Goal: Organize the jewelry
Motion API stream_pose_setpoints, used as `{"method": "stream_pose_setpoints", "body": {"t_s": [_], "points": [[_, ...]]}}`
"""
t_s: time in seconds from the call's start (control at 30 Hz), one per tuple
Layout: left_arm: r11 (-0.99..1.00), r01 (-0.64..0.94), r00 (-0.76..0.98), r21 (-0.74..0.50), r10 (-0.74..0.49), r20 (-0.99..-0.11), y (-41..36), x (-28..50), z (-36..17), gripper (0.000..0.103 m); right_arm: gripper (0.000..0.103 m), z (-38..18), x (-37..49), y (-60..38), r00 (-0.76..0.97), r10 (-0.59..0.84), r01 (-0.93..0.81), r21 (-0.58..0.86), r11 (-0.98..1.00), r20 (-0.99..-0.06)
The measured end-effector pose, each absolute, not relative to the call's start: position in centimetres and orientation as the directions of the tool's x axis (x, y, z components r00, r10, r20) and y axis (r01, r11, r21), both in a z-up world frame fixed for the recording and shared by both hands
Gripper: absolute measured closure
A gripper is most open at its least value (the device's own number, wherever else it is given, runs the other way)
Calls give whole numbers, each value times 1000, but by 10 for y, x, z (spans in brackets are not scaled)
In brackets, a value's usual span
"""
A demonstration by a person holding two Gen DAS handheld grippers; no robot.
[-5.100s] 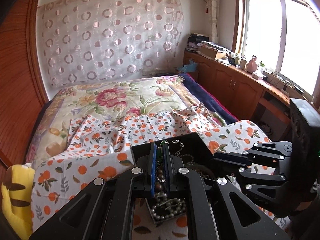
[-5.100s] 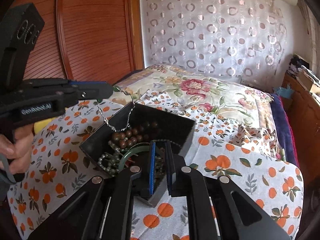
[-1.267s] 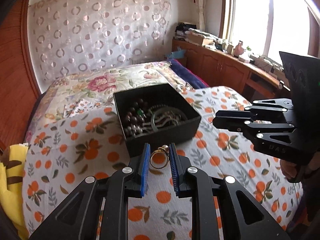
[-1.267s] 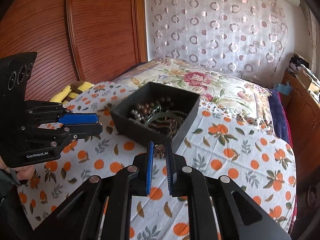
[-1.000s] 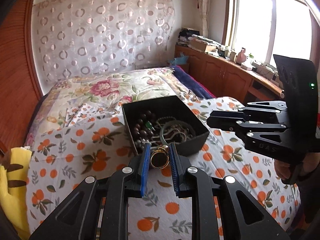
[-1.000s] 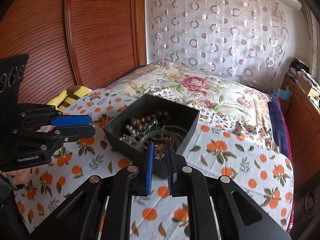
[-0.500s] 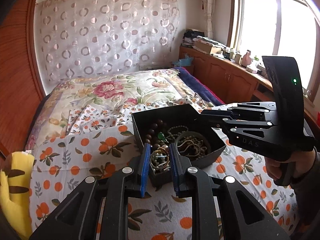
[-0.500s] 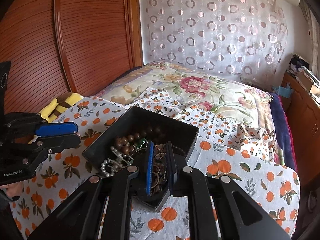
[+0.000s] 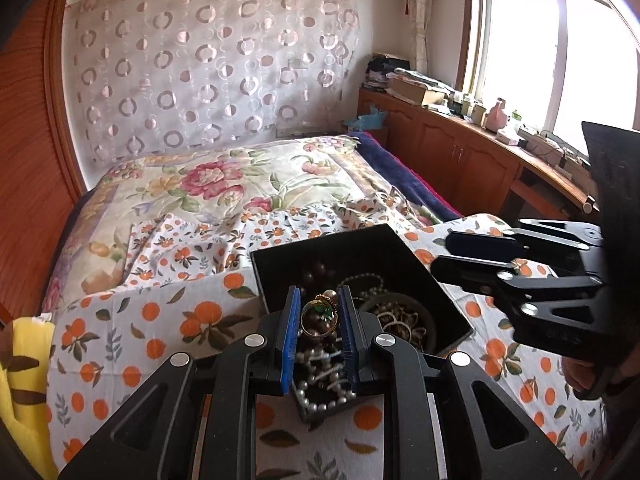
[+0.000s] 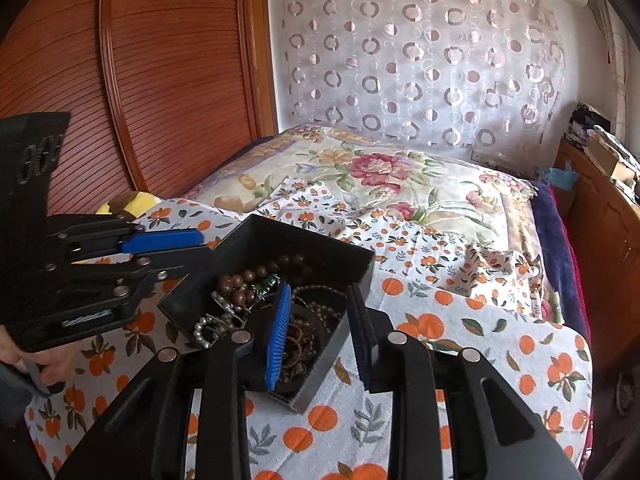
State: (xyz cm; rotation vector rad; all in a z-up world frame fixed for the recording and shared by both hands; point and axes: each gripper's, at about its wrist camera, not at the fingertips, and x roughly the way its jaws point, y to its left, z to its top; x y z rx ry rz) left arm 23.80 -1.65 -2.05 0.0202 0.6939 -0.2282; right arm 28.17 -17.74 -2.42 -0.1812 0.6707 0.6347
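A black open box (image 9: 394, 245) full of beads, pearls and bangles sits on the orange-print cloth on the bed; it also shows in the right wrist view (image 10: 304, 246). My left gripper (image 9: 319, 312) is shut on a gold ring (image 9: 318, 316) with a green stone, held over the box's near corner. My right gripper (image 10: 318, 320) is open and empty over the box's near right side, above a brown bracelet (image 10: 298, 342). The right gripper shows in the left wrist view (image 9: 480, 256), the left one in the right wrist view (image 10: 168, 248).
The orange-print cloth (image 9: 152, 320) covers the near bed, with a floral quilt (image 9: 216, 180) behind. A yellow plush (image 9: 24, 364) lies at the left edge. A wooden wardrobe (image 10: 168, 80) stands left; a cabinet (image 9: 460, 152) runs under the window.
Both grippers moved forward over the box. My right gripper opened and the small brown piece it held is gone from between its fingers. The left still holds the ring.
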Motion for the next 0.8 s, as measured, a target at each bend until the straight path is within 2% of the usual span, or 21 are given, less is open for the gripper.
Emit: {"method": "stream_pose_setpoints", "body": {"t_s": [0.27,0.33,0.47,0.57,0.63,0.7,0.8], "points": [[975,220,750,-39,-194,-632,-25,242,-16,83,72,-23,267,-195,628,467,-569,42,821,-623],[976,213,754,-35,-187,-630,-26,239,-14,73,72,-22,262,-200,633,465,-563,44,825,-619],[979,201,761,-16,-167,-627,-28,231,-10,64,71,-20,250,-206,644,462,-554,44,831,-611],[982,191,767,-13,-157,-622,-27,219,-7,52,71,-19,235,-210,652,465,-550,49,834,-599],[984,176,776,-3,-140,-615,-27,208,-4,37,71,-19,225,-212,657,466,-545,54,837,-593],[987,161,781,1,-126,-612,-25,194,-1,29,56,-17,216,-214,665,466,-537,60,842,-584],[991,134,790,7,-103,-604,-24,177,3,15,41,-16,198,-217,679,464,-524,67,849,-569]]}}
